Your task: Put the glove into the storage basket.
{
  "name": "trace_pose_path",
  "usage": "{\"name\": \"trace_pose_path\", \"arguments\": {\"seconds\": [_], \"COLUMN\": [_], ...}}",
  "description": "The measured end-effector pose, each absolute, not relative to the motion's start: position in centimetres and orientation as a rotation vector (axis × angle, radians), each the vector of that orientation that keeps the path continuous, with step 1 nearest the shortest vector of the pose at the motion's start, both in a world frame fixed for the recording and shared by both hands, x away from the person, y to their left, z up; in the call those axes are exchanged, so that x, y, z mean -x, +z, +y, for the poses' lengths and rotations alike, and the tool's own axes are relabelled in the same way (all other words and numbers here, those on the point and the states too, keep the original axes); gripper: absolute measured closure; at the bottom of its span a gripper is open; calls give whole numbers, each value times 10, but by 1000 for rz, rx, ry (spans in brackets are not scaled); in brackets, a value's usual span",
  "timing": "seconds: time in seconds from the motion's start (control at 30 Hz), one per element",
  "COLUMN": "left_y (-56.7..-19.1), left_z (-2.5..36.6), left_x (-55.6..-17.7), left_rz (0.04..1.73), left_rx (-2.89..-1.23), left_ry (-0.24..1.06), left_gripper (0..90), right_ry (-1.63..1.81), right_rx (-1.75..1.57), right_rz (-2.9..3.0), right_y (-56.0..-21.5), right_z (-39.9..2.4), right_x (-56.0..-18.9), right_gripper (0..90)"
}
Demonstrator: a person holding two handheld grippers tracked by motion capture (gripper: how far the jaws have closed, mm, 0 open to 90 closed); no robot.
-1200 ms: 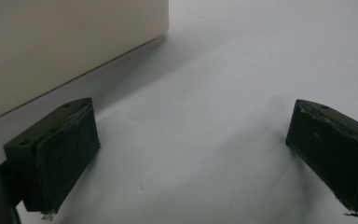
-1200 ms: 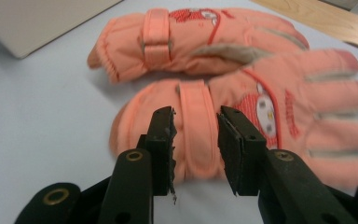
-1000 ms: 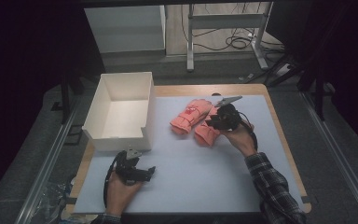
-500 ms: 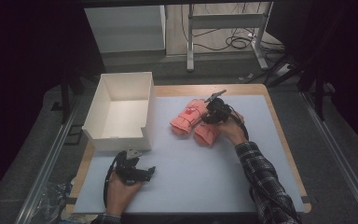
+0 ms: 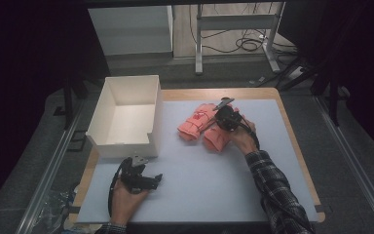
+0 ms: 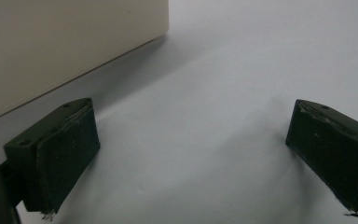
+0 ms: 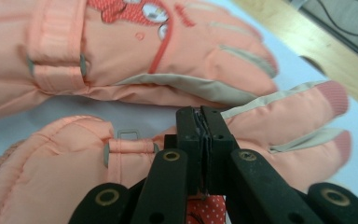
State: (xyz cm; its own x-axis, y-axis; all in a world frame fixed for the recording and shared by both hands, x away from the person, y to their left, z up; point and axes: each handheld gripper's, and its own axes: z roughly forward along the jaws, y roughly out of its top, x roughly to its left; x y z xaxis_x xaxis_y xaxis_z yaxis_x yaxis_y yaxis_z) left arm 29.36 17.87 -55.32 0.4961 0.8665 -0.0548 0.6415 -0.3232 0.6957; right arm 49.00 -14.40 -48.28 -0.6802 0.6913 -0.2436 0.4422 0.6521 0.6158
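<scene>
The right gripper [image 7: 200,122] has just closed its jaws, pinching only a thin fold of the near glove [image 7: 74,158]; lifting may let it slip. The left gripper [image 6: 191,154] rests with jaws spread.

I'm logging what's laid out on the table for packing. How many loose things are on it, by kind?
Pink gloves: 2, one with a red picture on its back, the other beside it under the right gripper
White open boxes: 1
Total: 3
</scene>
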Motion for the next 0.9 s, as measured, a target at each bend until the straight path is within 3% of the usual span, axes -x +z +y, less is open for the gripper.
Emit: {"name": "trace_pose_path", "arguments": {"seconds": [0.4, 0.73, 0.9], "left_y": [-553, -553, -553], "left_z": [179, 179, 179], "left_x": [-294, -294, -294], "left_rz": [1234, 1234, 1234], "left_rx": [-2075, -2074, -2074], "left_ry": [434, 433, 434], "left_gripper": [21, 21, 21], "right_ry": [1022, 1107, 1156], "right_rx": [-936, -822, -825], "right_rz": [2335, 2293, 2287], "right_y": [-462, -451, -458], "right_z": [-195, -155, -166], "right_x": [-463, -466, -452], "right_gripper": [870, 879, 879]}}
